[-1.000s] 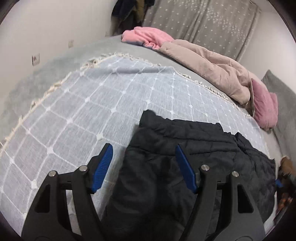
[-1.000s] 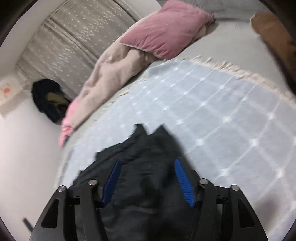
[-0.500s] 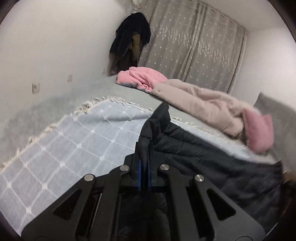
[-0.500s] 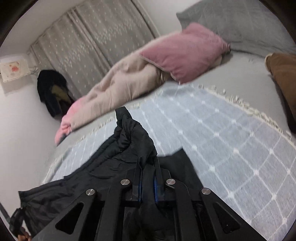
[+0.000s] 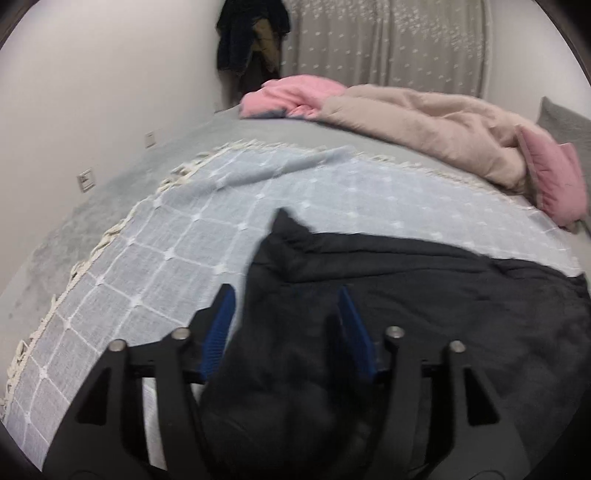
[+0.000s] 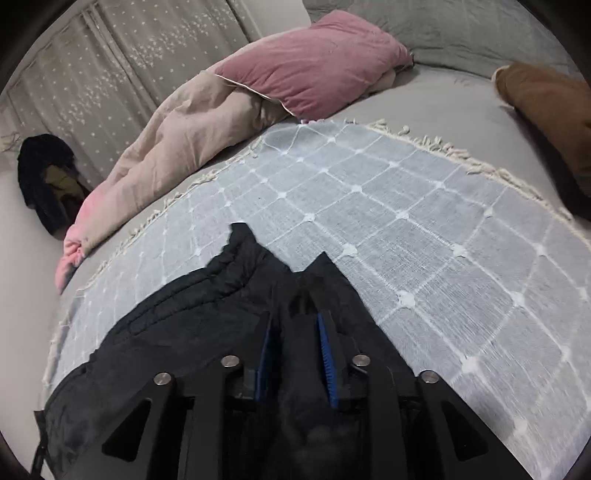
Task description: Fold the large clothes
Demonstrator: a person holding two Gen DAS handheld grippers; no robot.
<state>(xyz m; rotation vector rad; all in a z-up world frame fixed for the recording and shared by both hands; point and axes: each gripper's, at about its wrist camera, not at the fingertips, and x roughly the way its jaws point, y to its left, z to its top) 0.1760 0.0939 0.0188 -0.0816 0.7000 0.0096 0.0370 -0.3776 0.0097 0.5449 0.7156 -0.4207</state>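
Observation:
A large black quilted garment (image 5: 424, 295) lies on a light blue checked blanket (image 5: 207, 236) on the bed. My left gripper (image 5: 286, 295) is open, its blue pads either side of the garment's left end, which lies loose between them. In the right wrist view the same garment (image 6: 184, 314) spreads to the lower left over the blanket (image 6: 443, 229). My right gripper (image 6: 295, 321) stands partly open over the garment's corner, with a visible gap between the pads and dark cloth lying in it.
A beige duvet (image 5: 424, 122) and pink blanket (image 5: 291, 96) lie along the far side of the bed. A pink pillow (image 6: 314, 55) and a brown cushion (image 6: 546, 103) lie near the head. Dark clothes (image 5: 251, 33) hang by the curtain.
Half a second ago both grippers were shut on the garment and held it lifted. Now both have opened, the left wide, the right partly, and the garment lies on the blanket.

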